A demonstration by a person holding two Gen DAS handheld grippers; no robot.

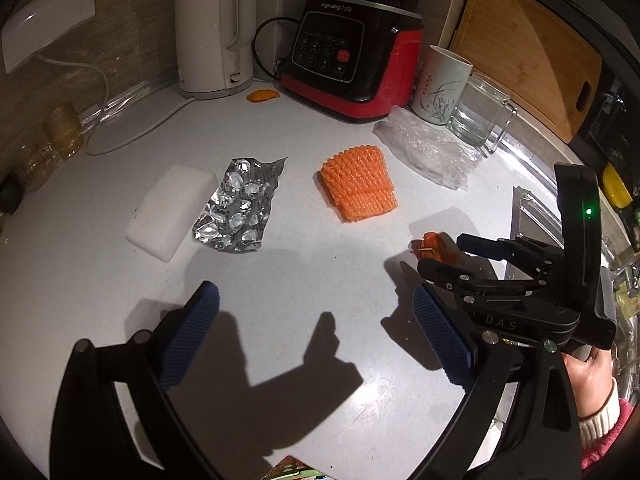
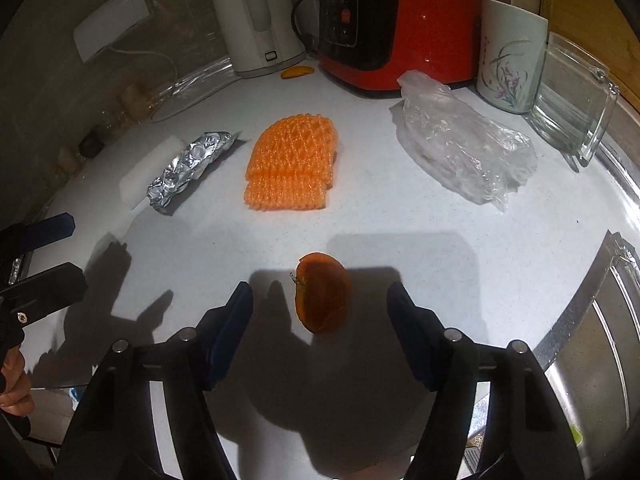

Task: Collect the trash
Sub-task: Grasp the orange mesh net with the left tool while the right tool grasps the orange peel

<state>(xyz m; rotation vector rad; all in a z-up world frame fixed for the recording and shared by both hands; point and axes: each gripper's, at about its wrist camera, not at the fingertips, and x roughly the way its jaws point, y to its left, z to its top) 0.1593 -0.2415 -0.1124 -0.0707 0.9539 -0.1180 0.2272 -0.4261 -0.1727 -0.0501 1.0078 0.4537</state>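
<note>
- Table (image 2: 400,216): white, holding scattered trash.
- Plastic bag (image 2: 456,148), two o'clock.
- Orange foam net (image 2: 292,164), twelve o'clock.
- Foil pill sheet (image 2: 188,164), ten o'clock.
- Right tongs (image 2: 320,320): part open, either side of the orange peel (image 2: 322,292), apart from it.
- Left tongs (image 1: 316,332): wide open, holding nothing.

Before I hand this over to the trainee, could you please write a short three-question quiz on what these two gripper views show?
1. True or false: the right gripper is clamped on the orange peel.
2. What lies against the white foam block?
A. clear plastic bag
B. empty foil blister pack
C. glass mug
3. Fill in: a second, smaller peel piece lies between the white kettle and the red ____.

Key: 1 false, the peel lies between open jaws; 2 B, the blister pack; 3 the cooker, beside the small peel.
</note>
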